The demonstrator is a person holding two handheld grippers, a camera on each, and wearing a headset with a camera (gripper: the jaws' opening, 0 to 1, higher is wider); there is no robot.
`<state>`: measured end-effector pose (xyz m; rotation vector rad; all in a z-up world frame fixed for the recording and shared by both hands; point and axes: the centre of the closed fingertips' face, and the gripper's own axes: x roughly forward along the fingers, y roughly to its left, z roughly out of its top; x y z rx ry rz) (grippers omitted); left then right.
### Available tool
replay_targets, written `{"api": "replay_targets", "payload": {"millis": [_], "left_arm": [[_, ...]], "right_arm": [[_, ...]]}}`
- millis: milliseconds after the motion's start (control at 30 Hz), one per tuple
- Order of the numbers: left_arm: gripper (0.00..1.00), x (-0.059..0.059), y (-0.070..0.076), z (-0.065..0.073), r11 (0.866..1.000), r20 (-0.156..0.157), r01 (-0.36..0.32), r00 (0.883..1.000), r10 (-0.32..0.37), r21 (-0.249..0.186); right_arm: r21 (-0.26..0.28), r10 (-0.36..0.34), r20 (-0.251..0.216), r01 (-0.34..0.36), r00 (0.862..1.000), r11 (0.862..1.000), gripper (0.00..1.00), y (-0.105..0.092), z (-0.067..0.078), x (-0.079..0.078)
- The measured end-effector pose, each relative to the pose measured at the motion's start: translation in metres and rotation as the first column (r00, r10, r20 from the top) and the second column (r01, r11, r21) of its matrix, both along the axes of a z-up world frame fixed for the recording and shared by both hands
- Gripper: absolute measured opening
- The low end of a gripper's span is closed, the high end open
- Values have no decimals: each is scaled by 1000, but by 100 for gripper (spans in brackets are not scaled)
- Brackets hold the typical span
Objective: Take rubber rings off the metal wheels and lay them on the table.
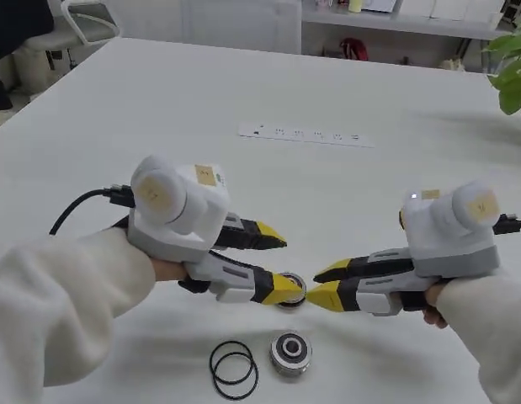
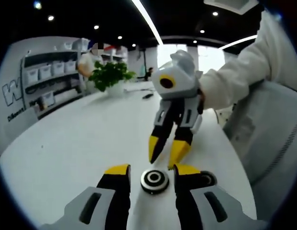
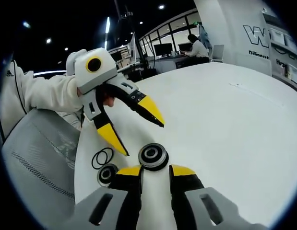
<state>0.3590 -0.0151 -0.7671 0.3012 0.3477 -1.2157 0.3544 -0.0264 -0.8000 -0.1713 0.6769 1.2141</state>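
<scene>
A metal wheel (image 1: 295, 298) with a dark rubber band around its rim rests on the white table (image 1: 159, 109), between the two grippers. My left gripper (image 1: 287, 265) is open wide, its lower jaw tip over the wheel (image 2: 155, 180), which lies between the jaws. My right gripper (image 1: 321, 284) points at it from the right, jaws a little apart, and the wheel (image 3: 153, 155) sits just beyond their tips. A second wheel (image 1: 290, 352) lies nearer me, beside two loose black rubber rings (image 1: 233, 369).
A white power strip (image 1: 306, 135) lies across the middle of the table. A black cable (image 1: 75, 206) trails from the left gripper. A plant (image 1: 513, 67) stands at the far right, and a chair (image 1: 75, 25) at the far left corner.
</scene>
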Motion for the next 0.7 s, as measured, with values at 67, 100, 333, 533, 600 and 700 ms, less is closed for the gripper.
{"api": "replay_targets", "payload": {"millis": [67, 100, 333, 533, 600, 700], "left_arm": [[34, 2, 1, -4, 1000, -11, -17, 1000, 17, 2], [33, 3, 1, -5, 1000, -11, -23, 1000, 23, 5], [22, 1, -7, -9, 1000, -8, -19, 1000, 19, 10], [24, -1, -7, -20, 998, -2, -6, 1000, 6, 62], [23, 1, -4, -21, 998, -4, -19, 1000, 19, 63], [20, 2, -3, -21, 998, -3, -26, 1000, 26, 62]], "right_arm": [[-13, 4, -3, -4, 1000, 1000, 18, 0, -3, -1], [-14, 5, -3, -5, 1000, 1000, 18, 0, -4, -1], [-11, -14, -13, 14, 1000, 1000, 19, 3, -6, 1], [-20, -19, -3, 19, 1000, 1000, 19, 4, -8, 1], [-17, -20, 3, 20, 1000, 1000, 19, 5, -7, 2], [-17, -20, 2, 20, 1000, 1000, 19, 5, -8, 1]]}}
